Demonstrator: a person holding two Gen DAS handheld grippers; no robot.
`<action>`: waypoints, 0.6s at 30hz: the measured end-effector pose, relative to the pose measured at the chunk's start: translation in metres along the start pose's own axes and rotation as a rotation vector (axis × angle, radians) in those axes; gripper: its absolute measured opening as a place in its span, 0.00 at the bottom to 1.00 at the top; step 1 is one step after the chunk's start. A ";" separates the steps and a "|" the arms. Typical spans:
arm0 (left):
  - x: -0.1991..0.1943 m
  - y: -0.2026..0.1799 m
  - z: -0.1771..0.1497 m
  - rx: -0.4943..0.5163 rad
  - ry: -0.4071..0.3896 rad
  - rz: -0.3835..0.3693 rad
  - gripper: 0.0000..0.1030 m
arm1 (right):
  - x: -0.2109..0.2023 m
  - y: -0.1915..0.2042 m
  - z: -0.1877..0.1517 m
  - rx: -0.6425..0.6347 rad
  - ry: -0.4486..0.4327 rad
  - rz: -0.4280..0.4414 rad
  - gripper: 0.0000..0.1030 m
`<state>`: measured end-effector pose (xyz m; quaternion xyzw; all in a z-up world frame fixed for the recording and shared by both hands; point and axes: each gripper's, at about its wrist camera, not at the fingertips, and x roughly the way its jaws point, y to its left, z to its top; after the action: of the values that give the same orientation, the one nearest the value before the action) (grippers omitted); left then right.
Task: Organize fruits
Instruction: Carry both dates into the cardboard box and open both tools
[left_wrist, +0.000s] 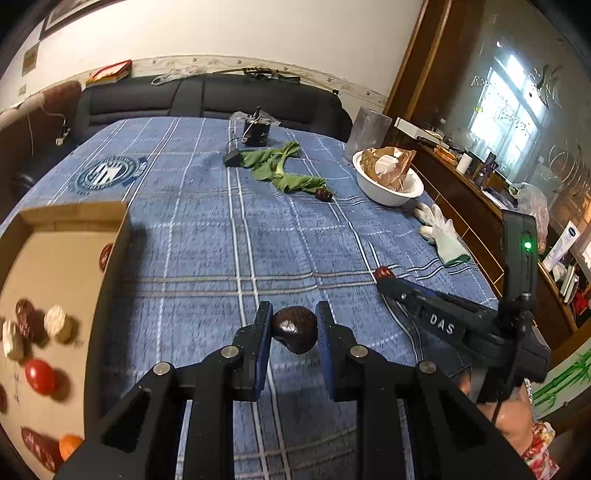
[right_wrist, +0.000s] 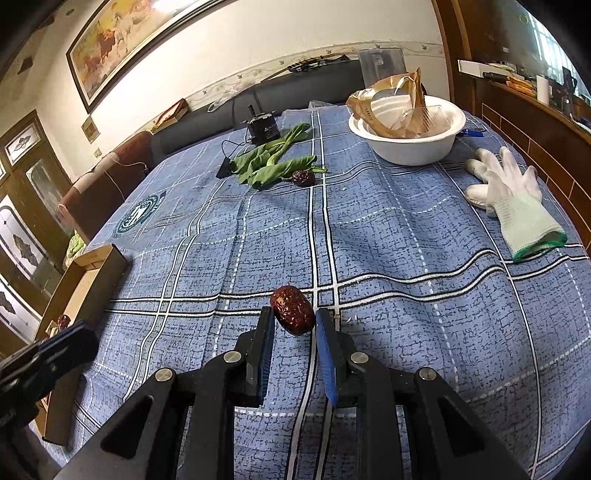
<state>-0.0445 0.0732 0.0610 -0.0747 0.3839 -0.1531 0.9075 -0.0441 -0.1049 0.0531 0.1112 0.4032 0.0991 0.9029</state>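
A dark, wrinkled dried date (left_wrist: 294, 329) sits low in the middle of the left wrist view, pinched between the two blue-padded fingers of the left gripper (left_wrist: 294, 325), whose jaws are closed tight on it. It hangs above a blue plaid tablecloth (left_wrist: 207, 236).

In the right wrist view, a second, redder date (right_wrist: 292, 310) lies low in the centre, gripped between the pads of the right gripper (right_wrist: 293, 321); its jaws are nearly closed, pressing on the fruit's two sides. This date seems to be at the cloth's surface, though whether it touches cannot be told. The same gripper appears at the right of the left wrist view, with the date at its tip (left_wrist: 383, 273).

At the left edge of the left wrist view stands an open cardboard box (left_wrist: 110, 266). Inside it lie more dates (left_wrist: 26, 319), a red cherry tomato (left_wrist: 40, 376), two pale round pieces (left_wrist: 55, 321) and an orange fruit (left_wrist: 69, 445).

Further up the frame, near the table's far side, a third date (left_wrist: 323, 194) rests just beside some green leaves (left_wrist: 280, 168). To their right is a white bowl (left_wrist: 384, 194) holding crumpled brown wrapping (left_wrist: 388, 166), and lower right of the bowl lies a white glove (left_wrist: 443, 232). A small black device (left_wrist: 256, 127) stands behind the leaves, with a dark sofa (left_wrist: 207, 98) beyond the table.
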 end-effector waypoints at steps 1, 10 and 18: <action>-0.002 0.003 -0.002 -0.010 0.002 0.001 0.22 | 0.000 0.001 -0.001 -0.002 0.001 -0.002 0.23; -0.034 0.026 -0.020 -0.058 -0.016 0.075 0.22 | 0.000 0.013 -0.005 -0.031 0.007 -0.009 0.23; -0.061 0.039 -0.036 -0.053 -0.020 0.106 0.22 | -0.022 0.047 -0.024 -0.093 0.008 0.019 0.24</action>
<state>-0.1015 0.1293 0.0673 -0.0800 0.3823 -0.0940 0.9158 -0.0806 -0.0630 0.0662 0.0727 0.4009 0.1266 0.9044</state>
